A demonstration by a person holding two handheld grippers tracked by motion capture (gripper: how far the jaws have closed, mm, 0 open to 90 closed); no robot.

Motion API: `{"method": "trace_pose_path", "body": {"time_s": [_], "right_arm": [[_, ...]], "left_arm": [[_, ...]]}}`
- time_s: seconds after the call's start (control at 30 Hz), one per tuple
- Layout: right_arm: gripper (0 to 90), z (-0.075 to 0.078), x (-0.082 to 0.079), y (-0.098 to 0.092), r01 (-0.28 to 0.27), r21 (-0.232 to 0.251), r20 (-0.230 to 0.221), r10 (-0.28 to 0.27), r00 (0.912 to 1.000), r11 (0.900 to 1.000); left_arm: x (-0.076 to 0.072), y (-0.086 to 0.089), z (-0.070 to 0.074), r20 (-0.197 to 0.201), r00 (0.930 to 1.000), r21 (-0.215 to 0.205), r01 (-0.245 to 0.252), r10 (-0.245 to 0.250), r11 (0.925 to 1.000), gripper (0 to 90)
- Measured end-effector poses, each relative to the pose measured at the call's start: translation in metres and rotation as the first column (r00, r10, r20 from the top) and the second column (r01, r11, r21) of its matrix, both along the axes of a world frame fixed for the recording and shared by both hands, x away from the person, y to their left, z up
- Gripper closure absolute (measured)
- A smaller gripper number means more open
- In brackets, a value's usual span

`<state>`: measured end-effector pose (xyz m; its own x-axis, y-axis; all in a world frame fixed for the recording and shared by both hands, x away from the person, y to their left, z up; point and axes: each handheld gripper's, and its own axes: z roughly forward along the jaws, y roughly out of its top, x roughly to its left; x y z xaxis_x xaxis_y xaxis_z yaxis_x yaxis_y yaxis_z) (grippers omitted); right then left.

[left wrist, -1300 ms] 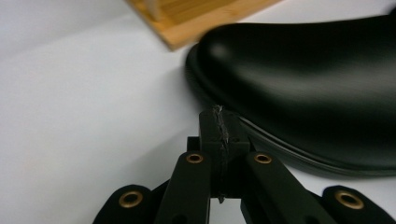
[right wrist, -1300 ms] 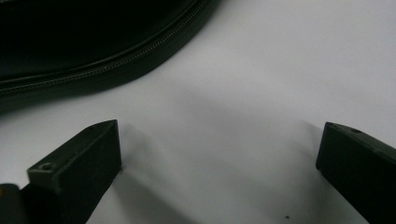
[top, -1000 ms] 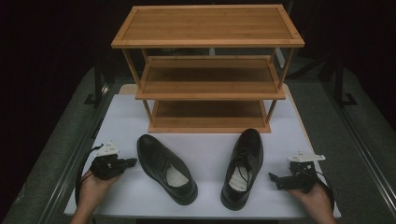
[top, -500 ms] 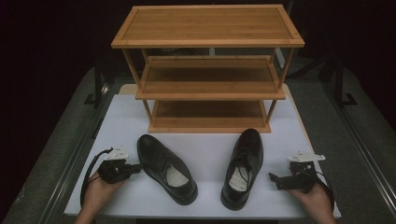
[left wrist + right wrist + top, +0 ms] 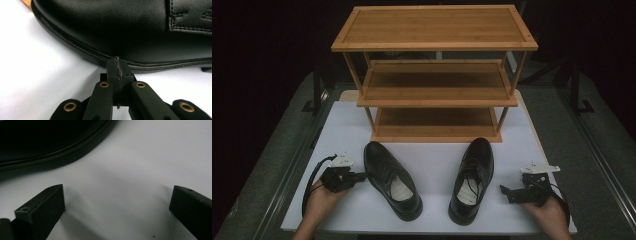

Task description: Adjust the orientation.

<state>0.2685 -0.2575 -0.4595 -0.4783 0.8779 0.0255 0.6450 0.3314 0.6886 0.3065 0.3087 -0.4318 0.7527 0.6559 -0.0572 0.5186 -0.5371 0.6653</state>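
Left gripper (image 5: 358, 176) neared left shoe (image 5: 392, 180); rack (image 5: 434, 70) behind.

We see two glossy black leather shoes, the left shoe (image 5: 391, 180) with a pale cream insole, the right shoe (image 5: 472, 178) black-laced, on a white table (image 5: 432, 165). At twelve o'clock stands a honey-brown wooden rack (image 5: 434, 75). Both grippers are black.

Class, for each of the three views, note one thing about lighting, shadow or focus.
High view: bright white table, dark surroundings. Left gripper view: soft sheen on the black shoe, stitching sharp, shut jaws close up. Right gripper view: dim, the shoe slightly soft, open jaws casting faint shadows on the table.
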Motion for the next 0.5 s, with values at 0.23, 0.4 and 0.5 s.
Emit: {"method": "trace_pose_path", "body": {"time_s": [0.23,0.4,0.5], "right_arm": [[0.0,0.0,0.0,0.0,0.0,0.0,0.0,0.0,1.0,1.0],[0.0,0.0,0.0,0.0,0.0,0.0,0.0,0.0,1.0,1.0],[0.0,0.0,0.0,0.0,0.0,0.001,0.0,0.0,1.0,1.0]], "left_arm": [[0.009,-0.007,0.0,0.001,1.0,0.008,0.0,0.0,1.0,90.0],[0.015,-0.014,0.001,0.003,1.0,0.018,0.002,-0.002,0.9998,90.0],[0.019,-0.017,0.001,0.0,1.0,0.015,0.004,-0.004,0.9999,90.0]]}}
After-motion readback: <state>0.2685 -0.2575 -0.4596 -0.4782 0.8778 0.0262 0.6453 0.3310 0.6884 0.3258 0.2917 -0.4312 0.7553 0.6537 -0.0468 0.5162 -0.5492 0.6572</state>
